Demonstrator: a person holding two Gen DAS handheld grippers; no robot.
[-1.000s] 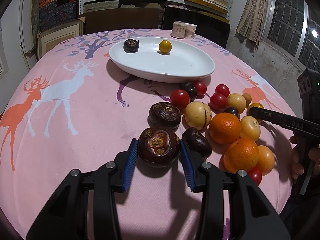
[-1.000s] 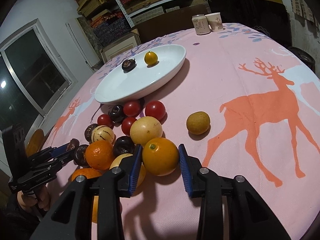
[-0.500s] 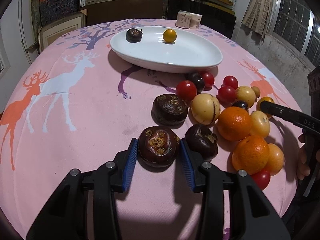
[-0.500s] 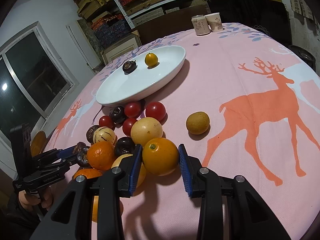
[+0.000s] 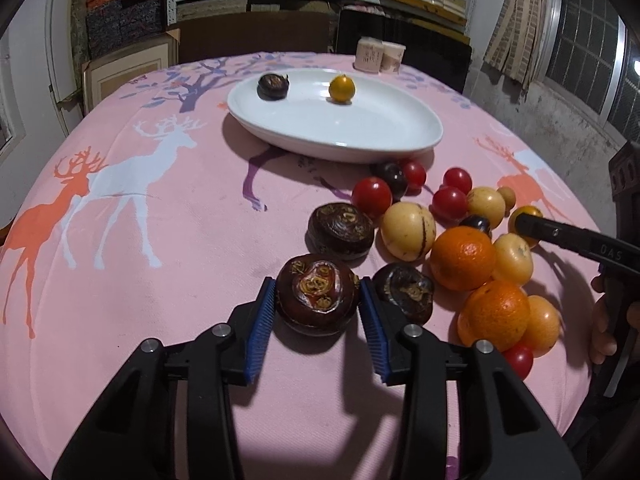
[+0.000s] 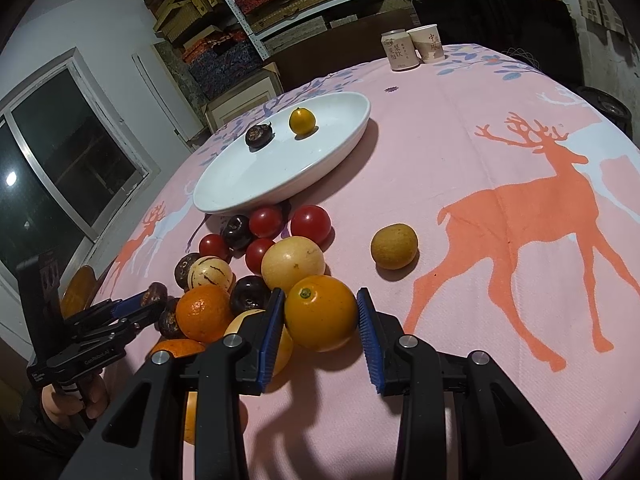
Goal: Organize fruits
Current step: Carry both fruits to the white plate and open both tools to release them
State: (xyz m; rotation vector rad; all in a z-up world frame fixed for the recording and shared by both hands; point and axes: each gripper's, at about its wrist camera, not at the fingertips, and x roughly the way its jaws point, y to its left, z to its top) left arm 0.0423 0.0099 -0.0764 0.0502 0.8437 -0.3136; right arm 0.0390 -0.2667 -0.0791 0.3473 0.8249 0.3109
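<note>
The left gripper (image 5: 318,312) has its jaws closed on a dark brown water chestnut (image 5: 317,294) with a peeling, ochre-marked top, low over the pink deer-print desk (image 5: 160,240). The right gripper (image 6: 320,320) has its jaws around a smooth orange (image 6: 321,313) with a green stem button; the left blue pad touches it, and a sliver of gap shows at the right pad.

Writing: the right gripper's arm (image 5: 576,242), seen from the left wrist at 3 o'clock, reads "DAS"; the left gripper's body (image 6: 86,354), seen from the right wrist at 9 o'clock, carries small white lettering, too small to read.

Beyond the jaws lies the fruit pile: two more chestnuts, oranges, pale yellow fruits, red cherry tomatoes (image 5: 371,197). Only the right wrist view shows clearly a brownish-yellow fruit (image 6: 394,246) lying apart at 1 o'clock.

Farther, at 12 o'clock, a white oval plate (image 5: 392,136) holds a small chestnut (image 5: 272,86) and a yellow-orange fruit (image 5: 342,88). At the far edge stand a can (image 6: 399,50) and a paper cup (image 6: 429,42), both printed with Chinese characters.
</note>
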